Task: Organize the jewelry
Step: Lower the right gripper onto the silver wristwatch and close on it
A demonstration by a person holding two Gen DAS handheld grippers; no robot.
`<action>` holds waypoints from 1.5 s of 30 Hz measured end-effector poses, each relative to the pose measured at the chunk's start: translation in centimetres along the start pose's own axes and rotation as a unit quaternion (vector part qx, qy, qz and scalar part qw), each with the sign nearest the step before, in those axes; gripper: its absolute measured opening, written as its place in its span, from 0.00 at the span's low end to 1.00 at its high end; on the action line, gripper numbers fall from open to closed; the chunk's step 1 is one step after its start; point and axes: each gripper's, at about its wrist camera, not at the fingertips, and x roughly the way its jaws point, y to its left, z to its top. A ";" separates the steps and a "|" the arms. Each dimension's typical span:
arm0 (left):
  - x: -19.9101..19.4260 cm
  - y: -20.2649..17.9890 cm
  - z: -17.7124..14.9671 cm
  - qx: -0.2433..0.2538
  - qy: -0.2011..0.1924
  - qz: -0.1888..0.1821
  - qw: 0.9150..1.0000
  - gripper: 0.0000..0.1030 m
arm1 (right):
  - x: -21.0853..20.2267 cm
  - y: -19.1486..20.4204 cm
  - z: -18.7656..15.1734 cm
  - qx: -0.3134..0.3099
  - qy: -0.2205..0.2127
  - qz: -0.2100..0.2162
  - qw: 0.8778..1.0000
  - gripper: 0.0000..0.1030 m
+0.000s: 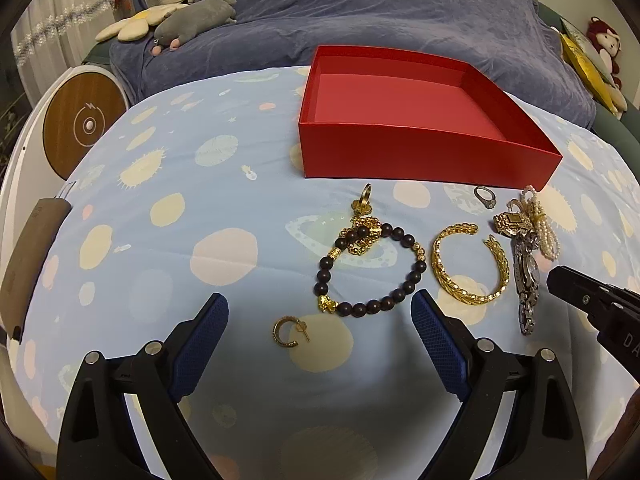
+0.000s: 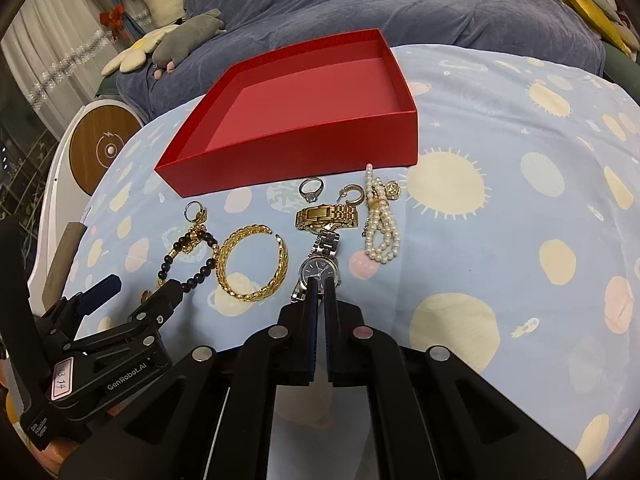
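Observation:
An empty red box (image 1: 424, 148) (image 2: 296, 152) stands on the patterned cloth. In front of it lie a dark bead bracelet (image 1: 370, 272) (image 2: 192, 256), a gold cuff (image 1: 468, 264) (image 2: 252, 264), a gold hoop earring (image 1: 288, 332), a gold ring (image 1: 365, 198) (image 2: 195, 212), a silver ring (image 1: 485, 196) (image 2: 311, 189), a gold watch (image 2: 326, 216), a silver watch (image 2: 320, 268) (image 1: 528, 280), pearls (image 2: 382, 224) and another hoop earring (image 2: 353, 194). My left gripper (image 1: 320, 312) (image 2: 136, 284) is open above the earring and bead bracelet. My right gripper (image 2: 320, 284) is shut, empty, tips at the silver watch.
A blue blanket (image 1: 360, 12) with plush toys (image 1: 196, 20) lies behind the box. A round wooden-topped device (image 1: 84, 124) stands at the left edge. A brown object (image 1: 28, 264) lies at the cloth's left edge.

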 end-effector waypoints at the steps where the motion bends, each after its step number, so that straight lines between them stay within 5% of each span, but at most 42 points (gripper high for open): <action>1: 0.0 0.1 0.0 -0.001 0.000 0.000 1.000 0.87 | 0.1 0.1 0.0 -0.003 0.000 -0.003 1.000 0.05; 3: -0.1 0.2 0.0 -0.002 -0.001 0.000 1.000 0.87 | 0.4 0.4 0.1 -0.005 0.000 -0.006 1.000 0.09; 5: -0.2 0.3 0.0 -0.003 -0.001 -0.001 1.000 0.87 | 0.6 0.5 0.1 -0.006 0.000 -0.009 1.000 0.32; 7: -0.2 0.5 0.1 -0.006 0.000 -0.003 1.000 0.88 | 0.8 0.7 0.1 -0.009 -0.001 -0.013 1.000 0.36; 22: 0.2 0.7 0.1 -0.007 0.003 -0.010 1.000 0.88 | 2.2 0.9 0.6 -0.015 -0.006 -0.015 1.000 0.19; 26: 0.6 0.5 -0.1 -0.002 0.007 -0.006 1.000 0.88 | 1.1 0.6 0.8 -0.011 -0.018 -0.012 1.000 0.06; 45: 0.7 -0.5 0.3 -0.001 0.010 -0.018 1.000 0.88 | 2.7 0.7 0.8 -0.013 0.000 -0.010 1.000 0.10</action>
